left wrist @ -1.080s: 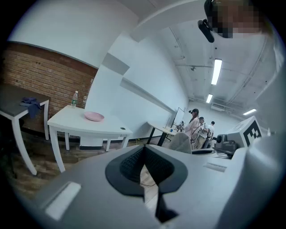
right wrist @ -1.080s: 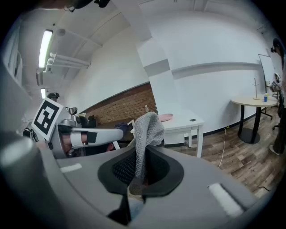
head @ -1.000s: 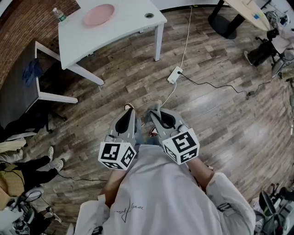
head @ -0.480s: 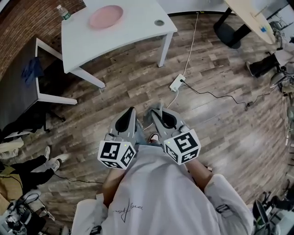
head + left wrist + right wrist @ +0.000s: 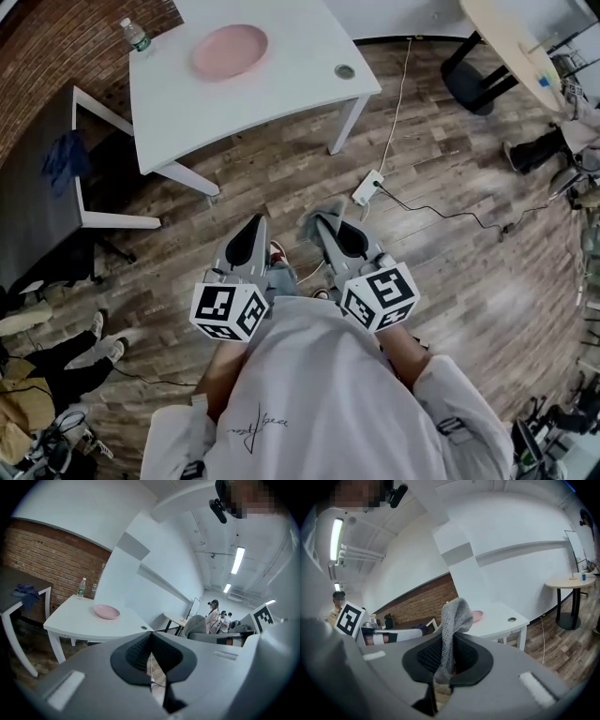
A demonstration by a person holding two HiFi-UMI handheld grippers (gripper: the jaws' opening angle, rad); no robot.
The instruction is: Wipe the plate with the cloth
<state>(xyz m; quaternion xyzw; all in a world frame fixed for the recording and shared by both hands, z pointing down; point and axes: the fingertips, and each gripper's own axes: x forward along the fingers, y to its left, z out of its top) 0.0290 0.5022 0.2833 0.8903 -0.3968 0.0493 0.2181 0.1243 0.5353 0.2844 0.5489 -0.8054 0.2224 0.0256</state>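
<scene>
Your right claw [image 5: 323,217] grips the cloth [image 5: 454,616]; the plate [image 5: 231,51] sits far off.
Head view: the pink plate lies on the white tabletop [image 5: 291,75], well apart from both claws, held low before you. Left gripper view: your left claw [image 5: 151,641] is closed on nothing. Right gripper view: the jaws pinch the grey cloth, its end standing above them.

An office-like workroom: white desk [image 5: 291,80], brick wall [image 5: 52,61], wood floor [image 5: 450,272], ceiling strip lights [image 5: 238,559].
</scene>
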